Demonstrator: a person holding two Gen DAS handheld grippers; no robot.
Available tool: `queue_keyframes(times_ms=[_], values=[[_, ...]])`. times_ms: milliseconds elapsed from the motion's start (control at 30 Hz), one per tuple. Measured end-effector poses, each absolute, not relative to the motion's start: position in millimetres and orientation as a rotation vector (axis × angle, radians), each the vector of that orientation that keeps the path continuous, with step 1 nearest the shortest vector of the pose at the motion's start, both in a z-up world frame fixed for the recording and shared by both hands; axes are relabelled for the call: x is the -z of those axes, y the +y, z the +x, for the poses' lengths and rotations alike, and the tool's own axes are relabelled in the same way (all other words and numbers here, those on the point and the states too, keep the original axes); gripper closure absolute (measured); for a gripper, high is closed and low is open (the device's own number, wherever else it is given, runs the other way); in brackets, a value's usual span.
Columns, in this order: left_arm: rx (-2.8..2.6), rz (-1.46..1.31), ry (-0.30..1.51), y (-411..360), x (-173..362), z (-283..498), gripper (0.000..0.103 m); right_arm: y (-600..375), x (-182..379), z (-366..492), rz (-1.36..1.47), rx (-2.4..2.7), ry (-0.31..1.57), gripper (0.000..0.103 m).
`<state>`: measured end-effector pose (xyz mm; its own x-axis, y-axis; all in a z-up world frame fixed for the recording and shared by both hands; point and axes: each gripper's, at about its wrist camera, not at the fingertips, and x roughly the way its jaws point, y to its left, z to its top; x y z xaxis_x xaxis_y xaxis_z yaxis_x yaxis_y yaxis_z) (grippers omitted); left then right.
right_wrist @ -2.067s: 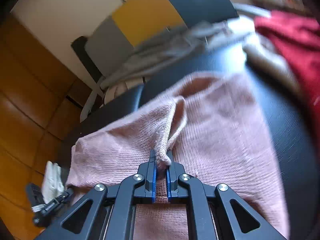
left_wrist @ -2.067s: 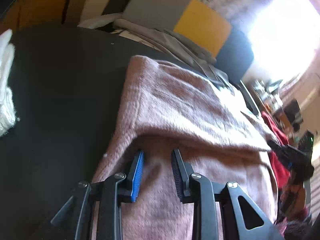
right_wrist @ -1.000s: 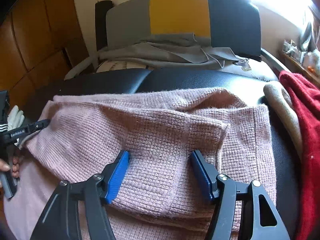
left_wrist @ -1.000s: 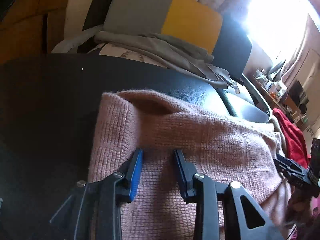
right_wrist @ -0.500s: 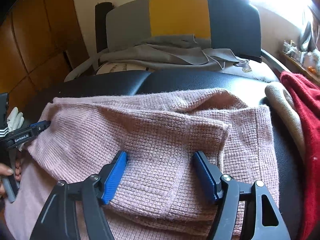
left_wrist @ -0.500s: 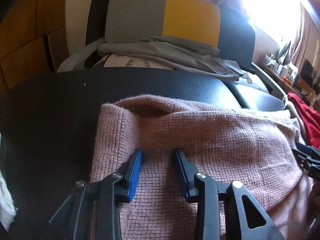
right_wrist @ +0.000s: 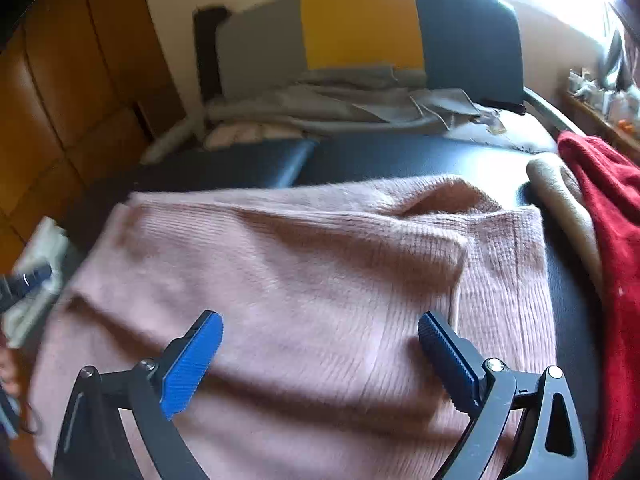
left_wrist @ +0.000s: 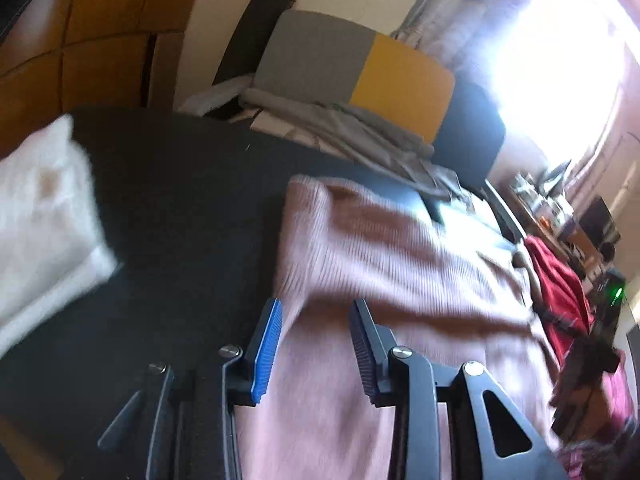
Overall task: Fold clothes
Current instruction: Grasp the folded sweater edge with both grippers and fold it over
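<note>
A pink knit sweater (left_wrist: 400,260) lies folded over on the black padded surface (left_wrist: 180,200). My left gripper (left_wrist: 316,314) hovers at the sweater's left edge with a gap between its blue pads and no cloth pinched. The view is blurred by motion. In the right wrist view the sweater (right_wrist: 300,272) fills the middle, its folded flap edge running down on the right. My right gripper (right_wrist: 320,320) stands just above it, its jaws opening very wide, with nothing held between them. The left gripper (right_wrist: 24,280) shows dimly at the far left.
A white folded garment (left_wrist: 40,208) lies left of the sweater. A red garment (right_wrist: 608,220) and a beige one (right_wrist: 560,192) lie on the right. Grey clothes (right_wrist: 320,108) are heaped at the back under a grey, yellow and dark backrest (right_wrist: 360,24). Wooden panels stand on the left.
My left gripper has swung left to the sweater's left edge, bringing the white garment into view. The right gripper's jaws have spread much wider and drawn back a little.
</note>
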<state>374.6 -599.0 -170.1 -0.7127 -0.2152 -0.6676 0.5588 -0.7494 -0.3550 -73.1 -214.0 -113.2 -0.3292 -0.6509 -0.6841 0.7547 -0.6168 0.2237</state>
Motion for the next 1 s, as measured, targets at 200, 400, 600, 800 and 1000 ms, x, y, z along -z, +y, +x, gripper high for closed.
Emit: queue_keyframes(times_ms=[200, 400, 600, 800, 1000], values=[[2.466, 0.965, 0.793, -573.6, 196.6, 442.5, 0.068, -112.9, 100.0, -43.3, 1.044, 1.914, 0.006, 0.0], [2.456, 1.064, 0.828, -559.9, 217.5, 473.1, 0.068, 27.1, 122.4, -33.7, 1.239, 1.877, -0.278, 0.0], [2.491, 1.064, 0.828, -546.2, 222.7, 489.9, 0.066, 85.9, 156.0, -15.7, 1.245, 1.802, -0.515, 0.0], [2.528, 1.056, 0.838, -535.6, 227.4, 492.1, 0.057, 46.6, 166.6, 3.4, 1.218, 1.567, -0.499, 0.0], [2.54, 1.076, 0.808, -525.3, 228.1, 491.3, 0.052, 39.2, 171.4, 5.9, 1.201, 1.485, -0.483, 0.0]])
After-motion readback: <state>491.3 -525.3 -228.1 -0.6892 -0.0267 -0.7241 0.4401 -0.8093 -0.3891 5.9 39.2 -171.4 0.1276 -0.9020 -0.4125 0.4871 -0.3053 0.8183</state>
